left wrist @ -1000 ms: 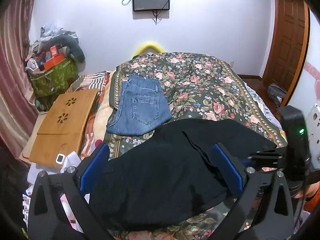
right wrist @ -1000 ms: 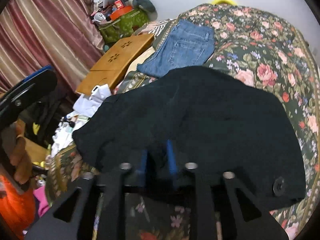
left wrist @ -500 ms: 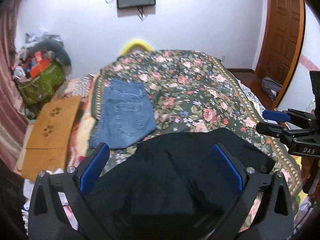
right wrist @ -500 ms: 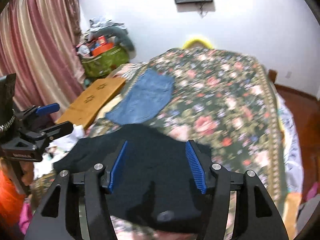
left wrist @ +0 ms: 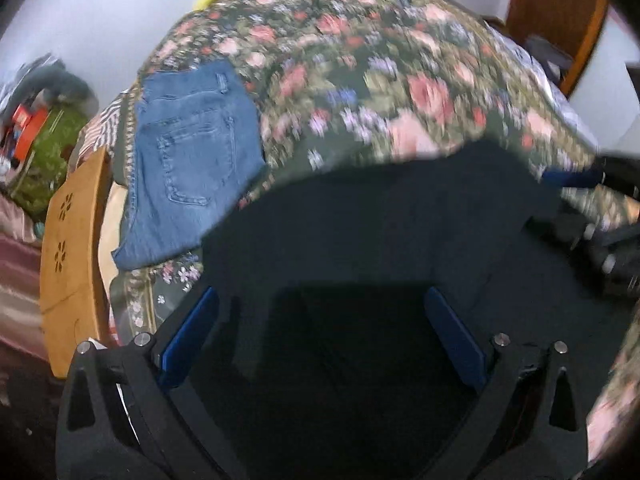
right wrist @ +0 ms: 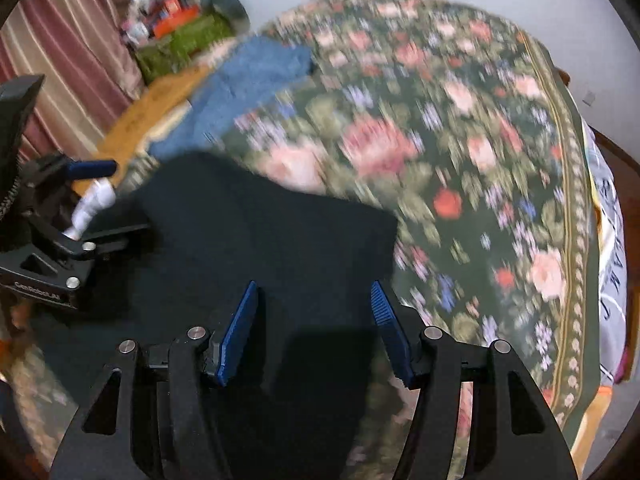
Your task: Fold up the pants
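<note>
Black pants (left wrist: 380, 216) lie folded on the near end of the floral bed; they also show in the right wrist view (right wrist: 256, 232). My left gripper (left wrist: 320, 300) is open and empty, low over the pants with its blue pads wide apart. My right gripper (right wrist: 314, 292) is open and empty, over the pants' right edge. Each gripper shows at the edge of the other's view. Both views are blurred by motion.
Folded blue jeans (left wrist: 192, 160) lie on the floral bedspread (left wrist: 400, 72) at the far left, also in the right wrist view (right wrist: 248, 80). A wooden lap table (left wrist: 68, 256) and a heap of bags (left wrist: 36, 120) stand left of the bed. A wooden door (left wrist: 556, 12) is at the right.
My right gripper has let go of the black pants and opened. Both grippers rose and then came down close over the pants, which now lie in a shorter fold.
</note>
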Demonstrator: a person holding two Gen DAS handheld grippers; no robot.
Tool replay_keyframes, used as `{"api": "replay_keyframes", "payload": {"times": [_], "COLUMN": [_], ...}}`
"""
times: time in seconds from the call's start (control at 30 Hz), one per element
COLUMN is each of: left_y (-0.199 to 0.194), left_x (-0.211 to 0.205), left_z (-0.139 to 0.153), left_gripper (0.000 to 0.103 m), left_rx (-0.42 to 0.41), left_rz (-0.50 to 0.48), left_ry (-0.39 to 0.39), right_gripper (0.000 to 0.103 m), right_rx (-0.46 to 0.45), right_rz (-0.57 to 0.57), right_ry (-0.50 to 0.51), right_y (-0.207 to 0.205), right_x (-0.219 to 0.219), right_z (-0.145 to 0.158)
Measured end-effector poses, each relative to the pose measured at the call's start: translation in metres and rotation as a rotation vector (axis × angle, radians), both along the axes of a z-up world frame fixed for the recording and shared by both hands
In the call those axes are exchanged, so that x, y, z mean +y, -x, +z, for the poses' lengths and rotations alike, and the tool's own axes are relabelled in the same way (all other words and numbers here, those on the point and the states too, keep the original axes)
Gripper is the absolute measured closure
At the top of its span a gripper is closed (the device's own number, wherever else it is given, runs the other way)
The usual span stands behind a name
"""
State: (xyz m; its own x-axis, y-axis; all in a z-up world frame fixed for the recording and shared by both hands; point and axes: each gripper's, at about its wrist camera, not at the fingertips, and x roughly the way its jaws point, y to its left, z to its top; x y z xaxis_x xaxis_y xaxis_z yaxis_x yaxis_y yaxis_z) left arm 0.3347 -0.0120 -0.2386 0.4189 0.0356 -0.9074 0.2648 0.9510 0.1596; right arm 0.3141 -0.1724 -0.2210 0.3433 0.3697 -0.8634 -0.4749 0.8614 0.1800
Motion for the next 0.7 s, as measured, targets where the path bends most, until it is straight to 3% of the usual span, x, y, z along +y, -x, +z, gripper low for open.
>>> {"api": "replay_keyframes", "payload": {"times": [0.3, 0.57, 0.7], "left_y": [0.029, 0.052, 0.070], "left_x": [0.007, 0.016, 0.026], "left_z": [0.012, 0.027, 0.047], "left_gripper": [0.000, 0.000, 0.000], "left_rx": [-0.105, -0.119, -0.176], "left_rz": [0.013, 0.054, 0.116], "left_ry": [-0.043, 0.007, 0.001], "right_gripper": [0.048, 0.048, 0.048], "right_rx": [-0.002, -0.088, -0.157], "right_rz": [-0.094, -0.126, -0.143], "right_ry": [-0.068, 0.005, 0.005], "right_y": [0.033, 0.068, 0.081], "right_x": [-0.044, -0.051, -0.050], "right_z": [-0.007, 0.011, 0.033]}}
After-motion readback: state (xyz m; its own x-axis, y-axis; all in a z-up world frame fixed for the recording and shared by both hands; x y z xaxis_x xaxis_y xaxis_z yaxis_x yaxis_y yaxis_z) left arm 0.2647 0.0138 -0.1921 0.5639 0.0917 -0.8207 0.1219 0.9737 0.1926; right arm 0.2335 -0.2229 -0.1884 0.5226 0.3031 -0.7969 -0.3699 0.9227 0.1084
